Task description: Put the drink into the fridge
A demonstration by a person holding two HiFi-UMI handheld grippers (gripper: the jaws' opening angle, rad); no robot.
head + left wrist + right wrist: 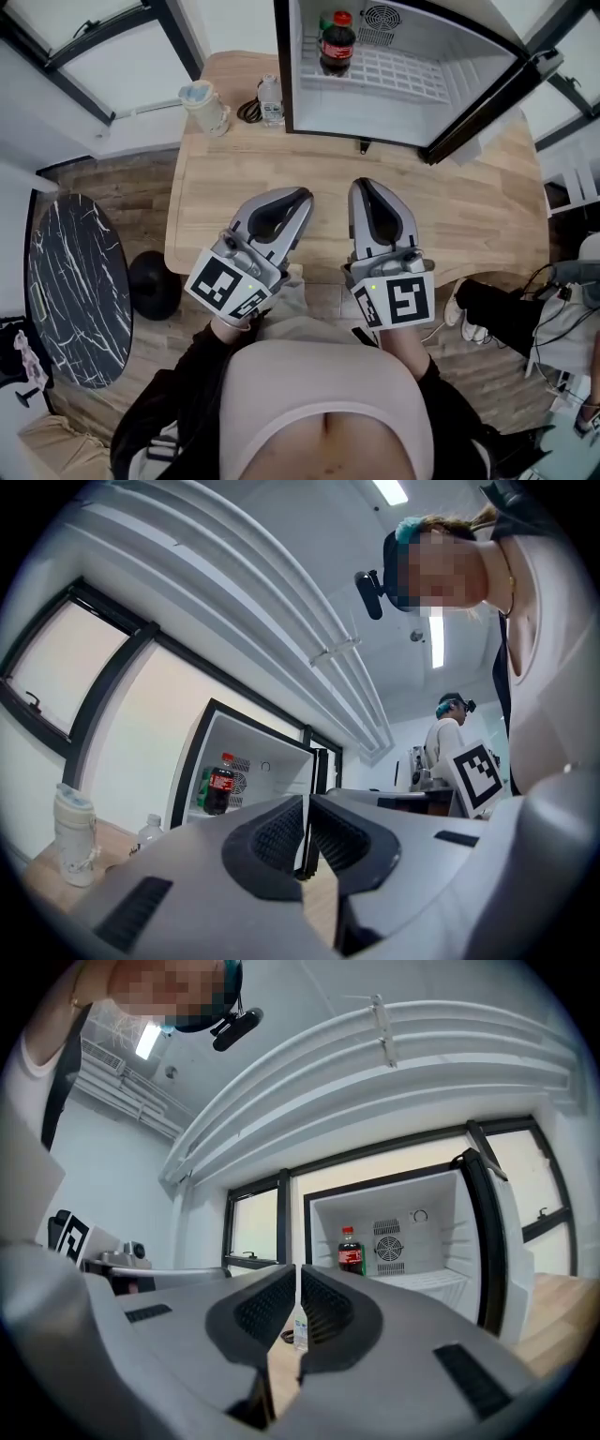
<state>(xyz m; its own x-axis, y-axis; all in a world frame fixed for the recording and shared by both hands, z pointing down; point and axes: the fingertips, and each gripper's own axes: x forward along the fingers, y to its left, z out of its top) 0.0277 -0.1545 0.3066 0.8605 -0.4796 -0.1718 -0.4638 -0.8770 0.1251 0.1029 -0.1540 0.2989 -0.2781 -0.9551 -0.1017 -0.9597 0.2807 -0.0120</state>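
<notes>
A cola bottle [337,42] with a red cap stands upright on the white wire shelf inside the open mini fridge [403,28]. A green bottle [325,21] stands just behind it. The cola bottle also shows in the left gripper view [219,785] and the right gripper view [351,1252]. My left gripper [302,197] and right gripper [363,185] hang side by side over the near half of the wooden table [469,216], well short of the fridge. Both are shut with nothing between the jaws, as the left [307,803] and right [297,1274] gripper views show.
The fridge door [492,98] swings open to the right. A small water bottle [271,99], a pale lidded tumbler [206,108] and a coiled cable [249,111] sit left of the fridge. A black marble round table [75,291] stands at the left. Another person [450,728] stands far back.
</notes>
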